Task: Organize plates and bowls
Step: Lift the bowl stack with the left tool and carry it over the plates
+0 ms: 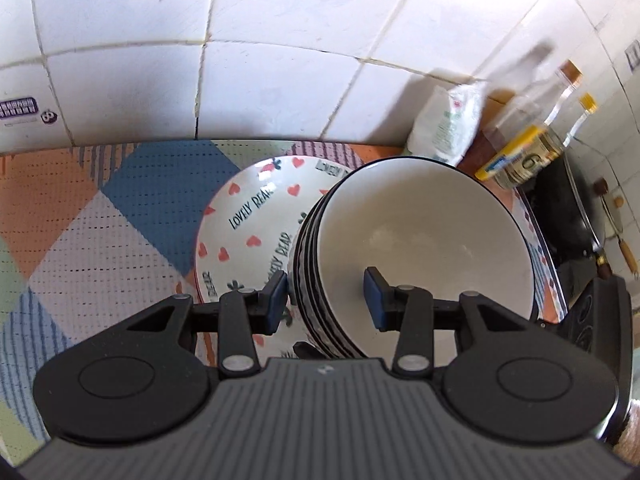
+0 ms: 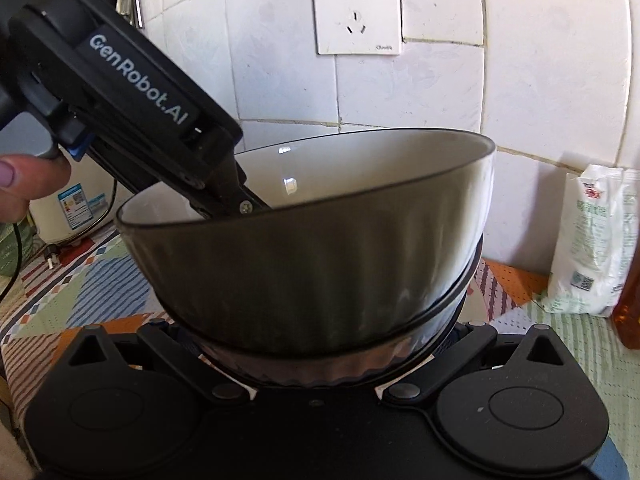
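Above the patterned mat (image 1: 120, 216), a stack of nested white bowls (image 1: 424, 236) with dark rims is held up between the two grippers. From the left wrist view, the left gripper (image 1: 326, 298) straddles the near wall of the stack: one blue pad sits outside against the stacked rims, the other inside the top bowl, so its jaws are clenched on the bowls' wall. Just behind the stack, partly hidden by it, a plate (image 1: 248, 216) printed with red hearts and the words "LOVELY BEAR" lies on the mat. Right of the stack, against the tiled wall (image 1: 260, 60), stand a white packet (image 1: 448, 124) and two bottles (image 1: 532, 148) with yellow caps. From the right wrist view, the right gripper (image 2: 316, 364) reaches under the stack from the opposite side; the bowls hide its fingertips, so I cannot tell whether its jaws press on them. A wall socket (image 2: 357, 12) sits on the tiles above the stack.
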Demonstrator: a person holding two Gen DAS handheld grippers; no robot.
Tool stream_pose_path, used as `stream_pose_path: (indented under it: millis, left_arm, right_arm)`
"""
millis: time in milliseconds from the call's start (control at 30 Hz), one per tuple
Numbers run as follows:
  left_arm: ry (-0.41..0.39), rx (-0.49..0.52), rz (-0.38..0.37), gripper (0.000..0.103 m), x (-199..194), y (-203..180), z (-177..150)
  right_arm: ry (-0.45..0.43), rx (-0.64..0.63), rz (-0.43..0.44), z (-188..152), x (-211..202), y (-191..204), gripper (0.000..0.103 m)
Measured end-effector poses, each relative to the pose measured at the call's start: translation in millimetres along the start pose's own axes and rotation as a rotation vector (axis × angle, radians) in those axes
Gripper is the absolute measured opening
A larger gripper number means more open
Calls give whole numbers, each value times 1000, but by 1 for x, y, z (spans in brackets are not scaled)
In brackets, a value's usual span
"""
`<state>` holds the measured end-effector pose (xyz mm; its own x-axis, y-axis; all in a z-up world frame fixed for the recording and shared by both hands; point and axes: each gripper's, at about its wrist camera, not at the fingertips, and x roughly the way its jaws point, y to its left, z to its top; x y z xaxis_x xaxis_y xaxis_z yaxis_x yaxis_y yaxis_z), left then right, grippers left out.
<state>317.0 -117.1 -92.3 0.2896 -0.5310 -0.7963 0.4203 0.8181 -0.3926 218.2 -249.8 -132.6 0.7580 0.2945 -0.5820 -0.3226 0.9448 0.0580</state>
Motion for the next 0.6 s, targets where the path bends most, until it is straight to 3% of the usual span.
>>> stream_pose_path:
  millis: [200,600]
  left_arm:
    - [70,-3,9,40,22,7,13]
    - [97,-33,44,40,41,14,11]
  right_arm:
    - [31,8,-3,-3,21,-5,103]
    - [99,33,19,3,41,-14,103]
